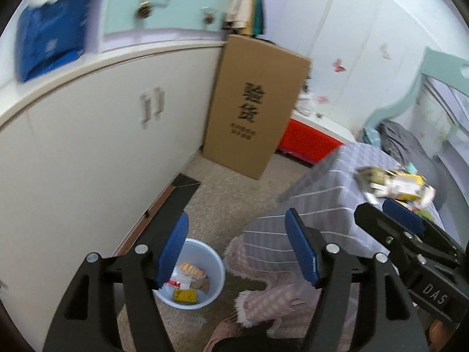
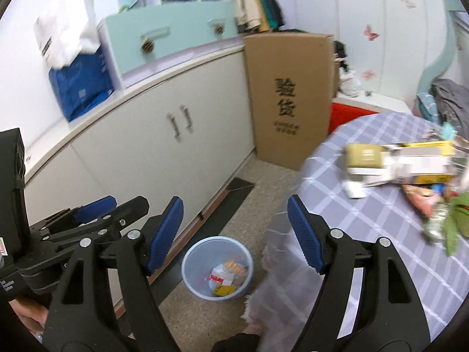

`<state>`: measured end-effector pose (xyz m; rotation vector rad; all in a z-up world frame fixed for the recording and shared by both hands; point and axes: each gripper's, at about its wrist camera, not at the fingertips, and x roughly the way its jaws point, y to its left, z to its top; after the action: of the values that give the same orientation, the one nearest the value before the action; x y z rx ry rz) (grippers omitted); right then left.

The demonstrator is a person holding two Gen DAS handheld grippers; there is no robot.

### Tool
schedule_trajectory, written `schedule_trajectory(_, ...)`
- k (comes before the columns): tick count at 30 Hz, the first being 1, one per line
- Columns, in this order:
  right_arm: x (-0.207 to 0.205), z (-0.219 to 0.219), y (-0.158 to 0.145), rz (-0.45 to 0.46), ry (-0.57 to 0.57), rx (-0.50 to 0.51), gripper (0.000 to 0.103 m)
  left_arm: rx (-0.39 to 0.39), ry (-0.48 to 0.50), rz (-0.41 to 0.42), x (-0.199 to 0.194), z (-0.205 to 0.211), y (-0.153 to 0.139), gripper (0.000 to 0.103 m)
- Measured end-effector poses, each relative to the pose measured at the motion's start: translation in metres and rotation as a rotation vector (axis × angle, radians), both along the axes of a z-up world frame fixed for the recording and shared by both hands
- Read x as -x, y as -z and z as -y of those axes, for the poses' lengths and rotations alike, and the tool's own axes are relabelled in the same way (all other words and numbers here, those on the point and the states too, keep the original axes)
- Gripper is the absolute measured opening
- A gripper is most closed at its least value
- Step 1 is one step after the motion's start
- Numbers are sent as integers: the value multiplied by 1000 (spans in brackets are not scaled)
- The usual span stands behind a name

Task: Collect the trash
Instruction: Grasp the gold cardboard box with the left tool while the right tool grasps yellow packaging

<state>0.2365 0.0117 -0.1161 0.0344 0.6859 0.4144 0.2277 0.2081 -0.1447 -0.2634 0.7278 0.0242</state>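
A pale blue bin (image 1: 218,267) (image 2: 190,267) stands on the carpet below both grippers, with several wrappers (image 1: 187,281) (image 2: 228,275) lying in it. My left gripper (image 1: 236,223) (image 2: 126,202) hangs above the bin, open, with nothing between its blue pads. My right gripper (image 2: 234,205) (image 1: 381,208) is beside it on the right, also open and holding nothing. A blurred heap of packaging trash (image 1: 395,184) (image 2: 395,161) lies on the table with the grey checked cloth (image 1: 331,182) (image 2: 366,220), ahead and right of the right gripper.
A long white cabinet (image 1: 88,152) (image 2: 140,146) runs along the left. A tall cardboard box (image 1: 255,105) (image 2: 290,96) leans at its far end, with a red box (image 1: 307,140) behind it. A blue bag (image 1: 49,41) sits on the cabinet. A person's pink checked leg (image 1: 272,302) is near the bin.
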Motion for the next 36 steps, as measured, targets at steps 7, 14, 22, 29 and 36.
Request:
schedule_trajectory(7,5,100,-19,51,185,-35,76,-8,185,36,-21,89,-19,76)
schedule_trajectory(14,-5,189,-18,37,331,-82,76,54,284,39,-60,148,-14,76)
schedule_trajectory(22,-45,226,-10,-25,316,-185,76,111,319,30,-111,177,-2,74)
schedule_trajectory(29,-86,229,3,-82,306,-255,76,201,352,-1,-146,179,9,57)
schedule_trajectory(36,-116,230,19,-173,285,-335,42,287,387,-48,-163,185,24,28)
